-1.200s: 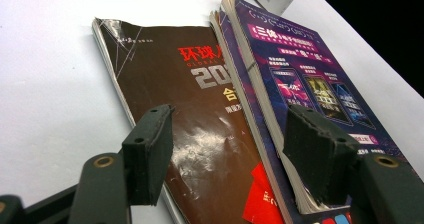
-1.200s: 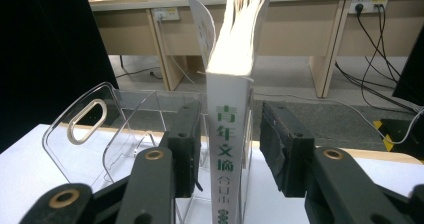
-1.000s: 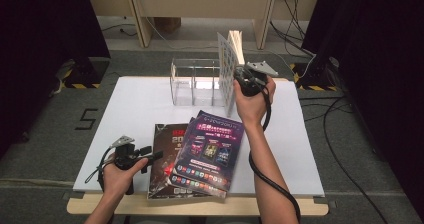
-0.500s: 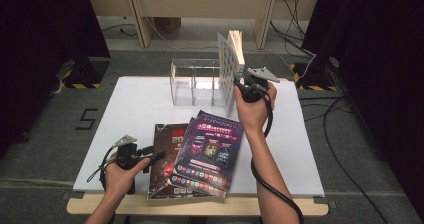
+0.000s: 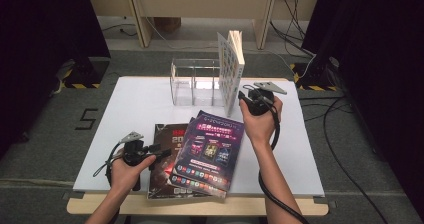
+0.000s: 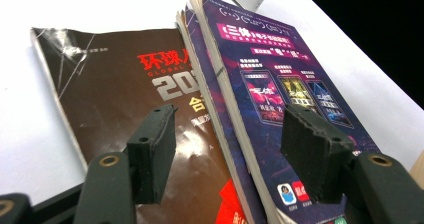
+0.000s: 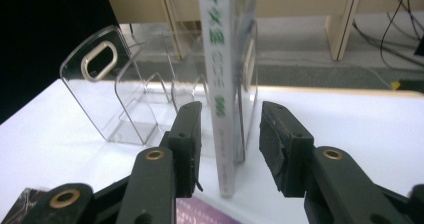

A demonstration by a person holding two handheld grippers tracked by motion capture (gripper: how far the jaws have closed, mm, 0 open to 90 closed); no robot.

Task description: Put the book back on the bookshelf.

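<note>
A white book (image 5: 231,69) stands upright in the right slot of a clear acrylic holder (image 5: 192,81). My right gripper (image 5: 243,97) is just in front of it, open. In the right gripper view its spine (image 7: 220,49) rises between the two jaws with a gap on each side. A purple magazine (image 5: 210,149) lies on top of a brown one (image 5: 162,139) near the front edge. My left gripper (image 5: 161,152) is at their left side, open. Its jaws have just been closing a little, and in the left gripper view the purple magazine's edge (image 6: 280,69) lies between them, untouched, with the brown cover (image 6: 115,84) beneath.
The white table (image 5: 135,104) has bare room to the left of the holder (image 7: 105,84) and along its right side. Cables trail over the grey floor at the right. Wooden furniture legs stand behind the table.
My right gripper has drawn back from the standing book toward the person and sunk a little. The left hand has stayed beside the magazines.
</note>
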